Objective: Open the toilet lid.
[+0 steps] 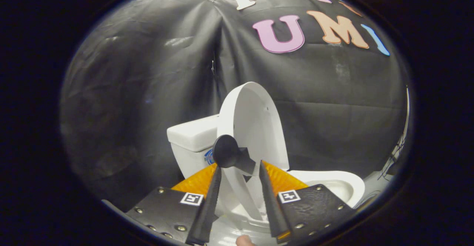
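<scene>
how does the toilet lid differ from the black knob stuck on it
The toilet lid is white, large and oval; the black knob is dark, small and round. The lid stands raised, almost upright, above the bowl; the knob juts out sideways from the lid's edge. The knob sits just ahead of the gripper, whose fingers are apart and press on neither. Both look smooth.

You are looking at a white toilet (333, 186) standing against the black cloth wall, and its bowl rim is carrying the raised toilet lid (251, 123), which is tilting upright in front of the white tank (192, 135). A black knob (226, 151) is sticking to the lid's near edge, and your gripper (240, 172) is reaching up with its two fingers spread, one passing on each side of that edge just below the knob.
</scene>
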Demonstrator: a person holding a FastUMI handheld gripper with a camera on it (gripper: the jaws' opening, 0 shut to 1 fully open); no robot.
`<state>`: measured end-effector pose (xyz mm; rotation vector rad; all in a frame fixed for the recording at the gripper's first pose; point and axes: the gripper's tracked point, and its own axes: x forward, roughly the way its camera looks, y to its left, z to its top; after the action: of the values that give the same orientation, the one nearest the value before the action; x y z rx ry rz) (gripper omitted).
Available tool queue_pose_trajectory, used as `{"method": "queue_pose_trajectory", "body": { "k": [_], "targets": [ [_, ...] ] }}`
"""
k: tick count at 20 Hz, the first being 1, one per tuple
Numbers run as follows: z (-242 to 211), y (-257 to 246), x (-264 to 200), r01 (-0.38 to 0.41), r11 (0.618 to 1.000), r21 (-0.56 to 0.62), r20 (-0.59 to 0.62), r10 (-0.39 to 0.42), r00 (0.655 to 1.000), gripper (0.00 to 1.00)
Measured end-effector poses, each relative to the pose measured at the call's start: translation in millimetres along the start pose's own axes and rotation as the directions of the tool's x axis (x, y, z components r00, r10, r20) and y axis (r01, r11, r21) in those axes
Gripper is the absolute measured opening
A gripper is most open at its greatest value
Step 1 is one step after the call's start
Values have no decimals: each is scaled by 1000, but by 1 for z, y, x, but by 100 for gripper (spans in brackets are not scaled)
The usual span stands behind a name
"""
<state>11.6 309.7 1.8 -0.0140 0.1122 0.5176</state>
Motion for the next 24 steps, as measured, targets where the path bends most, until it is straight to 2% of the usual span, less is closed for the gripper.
{"method": "queue_pose_trajectory", "body": {
  "k": [2, 6, 17, 24],
  "targets": [
    [0, -6, -5, 5, 1000, 3, -8, -5, 1000, 71],
    [9, -16, -15, 12, 1000, 14, 7, -12, 1000, 98],
    [41, -81, -52, 108, 992, 60, 73, -113, 991, 99],
    [47, -121, -80, 168, 985, 22, 75, -169, 983, 99]
  ]
}}
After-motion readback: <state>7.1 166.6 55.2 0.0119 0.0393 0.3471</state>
